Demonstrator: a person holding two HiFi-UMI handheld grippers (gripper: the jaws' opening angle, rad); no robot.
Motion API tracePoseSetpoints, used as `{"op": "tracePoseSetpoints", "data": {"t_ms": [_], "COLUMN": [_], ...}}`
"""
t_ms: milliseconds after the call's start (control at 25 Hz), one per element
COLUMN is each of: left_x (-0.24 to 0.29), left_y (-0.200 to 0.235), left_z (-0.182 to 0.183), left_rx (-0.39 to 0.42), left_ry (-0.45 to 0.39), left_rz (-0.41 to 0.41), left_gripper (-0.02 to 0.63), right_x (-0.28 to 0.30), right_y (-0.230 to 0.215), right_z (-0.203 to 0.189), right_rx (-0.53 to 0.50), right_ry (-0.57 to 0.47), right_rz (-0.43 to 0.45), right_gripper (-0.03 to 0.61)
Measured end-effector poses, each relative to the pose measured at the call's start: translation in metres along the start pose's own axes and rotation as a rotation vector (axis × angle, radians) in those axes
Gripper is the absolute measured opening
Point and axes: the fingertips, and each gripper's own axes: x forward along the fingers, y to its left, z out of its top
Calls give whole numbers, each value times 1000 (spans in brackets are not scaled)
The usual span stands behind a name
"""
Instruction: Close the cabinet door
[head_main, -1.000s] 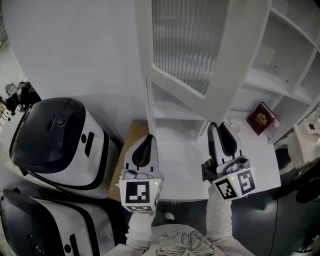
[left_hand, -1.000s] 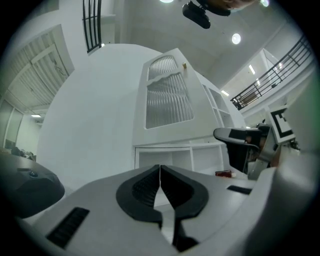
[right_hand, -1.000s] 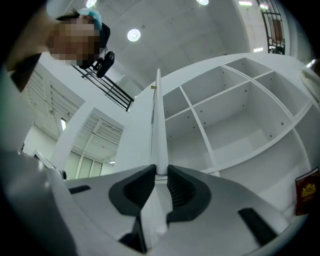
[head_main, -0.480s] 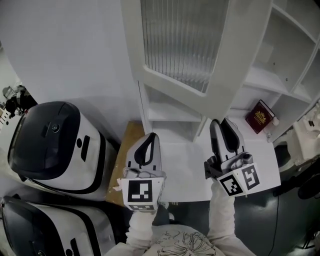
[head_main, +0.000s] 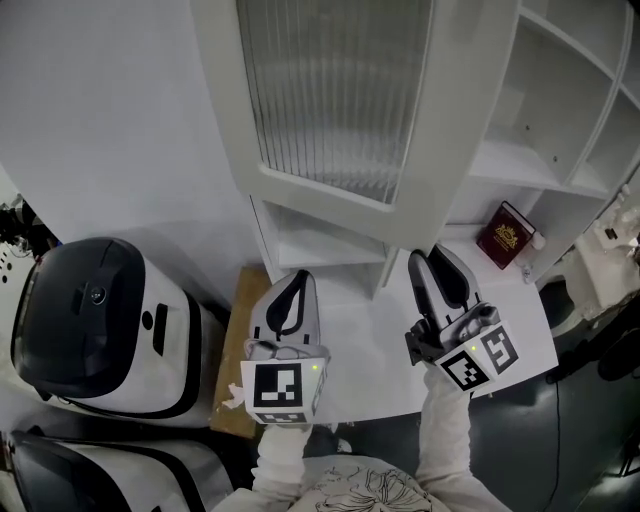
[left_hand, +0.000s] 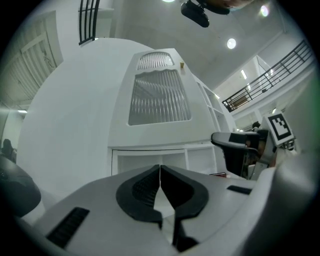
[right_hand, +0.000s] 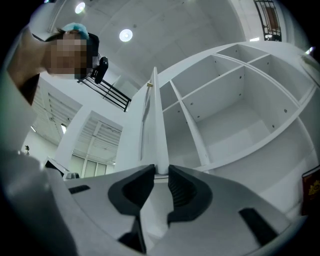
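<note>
Cabinet door (head_main: 330, 100), white with a ribbed glass pane, stands swung well out from the open cabinet (head_main: 560, 120) in the head view, its lower free corner just above the right claw (head_main: 432, 262). The left claw (head_main: 296, 278) hovers beside it over the white bench (head_main: 380, 340), apart from the door.

In the left gripper view, the door's face fills the middle. This claw is clenched on nothing, its jaws meeting tip to tip.

In the right gripper view, the door shows edge-on, with its bottom edge standing in the gap between the jaw tips. These jaws have just been opening, and the grip looks released, not pinching.

To close it well, I judge that a claw should press flat against the door's outer face near the free edge. It should follow the swing towards the shelves and stay out of the closing gap until the door sits flush.

Counted: one door, two claws, one red book (head_main: 505, 235) on a shelf, and two white-and-black machines (head_main: 90, 320) at the left.
</note>
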Motion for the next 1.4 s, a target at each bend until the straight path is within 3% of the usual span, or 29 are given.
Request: {"op": "tracePoseSetpoints", "data": {"t_ms": [520,760,1400], "left_x": [32,42,62], "left_y": [-17,-17,-11], "left_z": [8,8,10], "left_rx": [9,12,17], "left_ry": [-21,-20,-23], "left_rz": [-67,-70,-81], "left_gripper": [5,5,5], "right_x": [10,17,34], "right_y": [-25,-39,-66], "right_z": [-2,-2,-5], "right_rx": [-1,-49,-61], "right_ry": [8,16,36], "right_rz": [-65,-126,-230], "right_gripper": [95,103,112]}}
